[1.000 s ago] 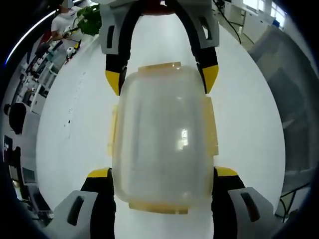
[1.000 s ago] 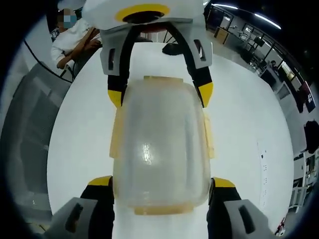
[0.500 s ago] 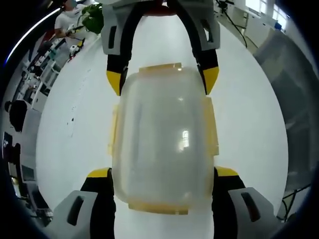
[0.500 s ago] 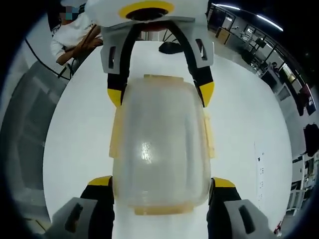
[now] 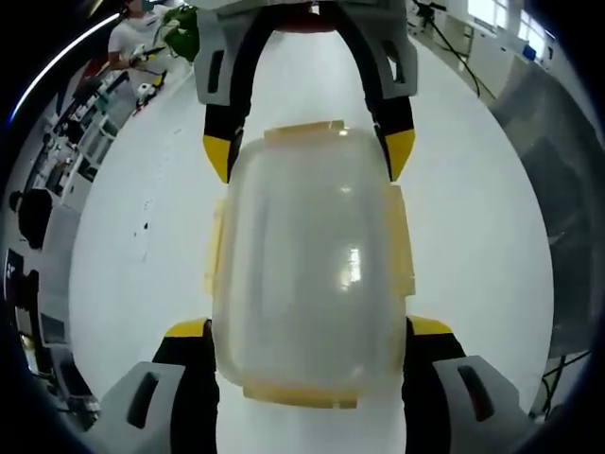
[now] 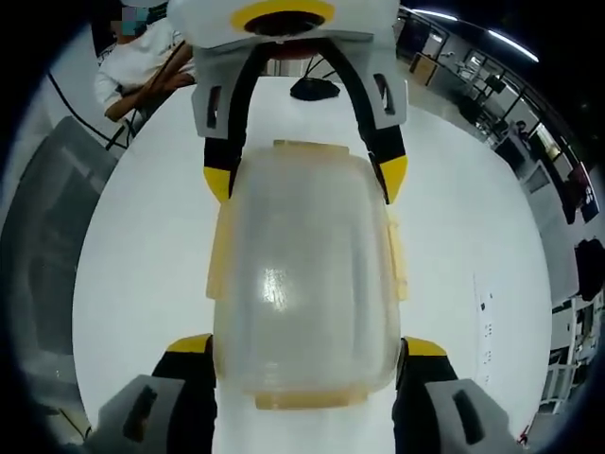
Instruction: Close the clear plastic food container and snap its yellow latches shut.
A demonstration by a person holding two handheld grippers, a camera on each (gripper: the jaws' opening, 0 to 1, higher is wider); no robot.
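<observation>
Both tools, left (image 5: 307, 326) and right (image 6: 302, 345), clamp the lidded, empty-looking clear container (image 5: 307, 274) from opposite ends.

A white counter (image 5: 132, 246) spreads wide; a dark object (image 6: 315, 88) lies at its far end.

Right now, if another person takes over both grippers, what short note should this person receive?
Left gripper: jaws on both sides of the clear container at one end; firm contact cannot be confirmed.
Right gripper: same at the opposite end.
Container sits between both grippers, above the white table.
Done: lid appears on.
Left: yellow latches look flat, but locking is unconfirmed; check and press each.
</observation>
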